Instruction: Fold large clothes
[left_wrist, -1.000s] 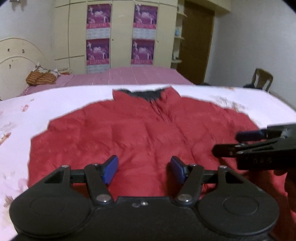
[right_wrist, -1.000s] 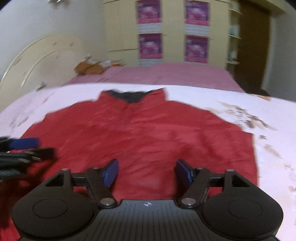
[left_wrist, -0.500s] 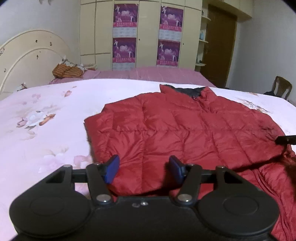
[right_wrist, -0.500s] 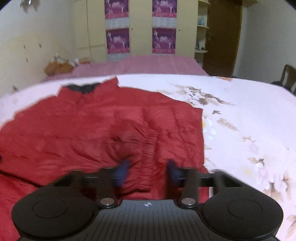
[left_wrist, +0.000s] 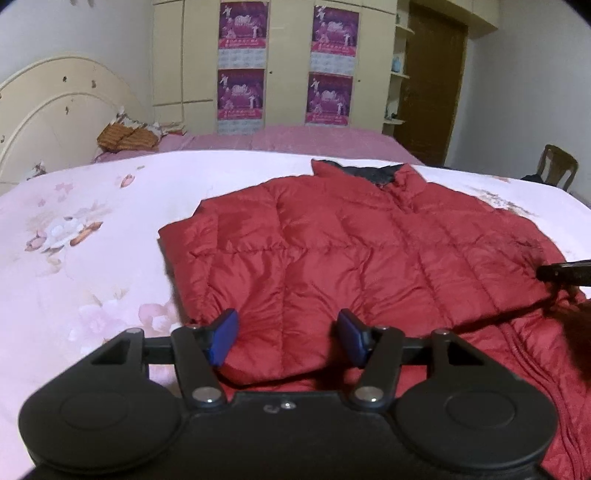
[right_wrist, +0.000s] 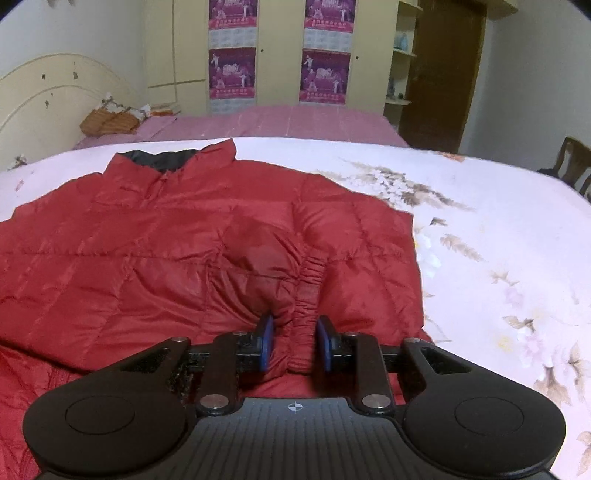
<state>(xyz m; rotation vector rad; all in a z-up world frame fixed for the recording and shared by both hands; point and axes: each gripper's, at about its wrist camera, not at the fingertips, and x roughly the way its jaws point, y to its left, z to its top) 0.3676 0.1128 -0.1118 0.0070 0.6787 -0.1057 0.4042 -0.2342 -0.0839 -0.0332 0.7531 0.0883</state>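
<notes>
Right tool (right_wrist: 293, 343): blue pads pinched on the gathered elastic cuff (right_wrist: 308, 295) of the red quilted down jacket (right_wrist: 155, 251). Left tool (left_wrist: 286, 338): roughly half open over a folded-in sleeve, gripping nothing. Jacket flat on floral pink bed (left_wrist: 74, 258); 2 sleeves apparently folded in, body fold remaining.

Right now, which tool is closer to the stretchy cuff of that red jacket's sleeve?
Right. The right tool has the elastic cuff pinched between its pads. The left tool is open over the folded edge at the jacket's opposite side, touching no cuff.
</notes>
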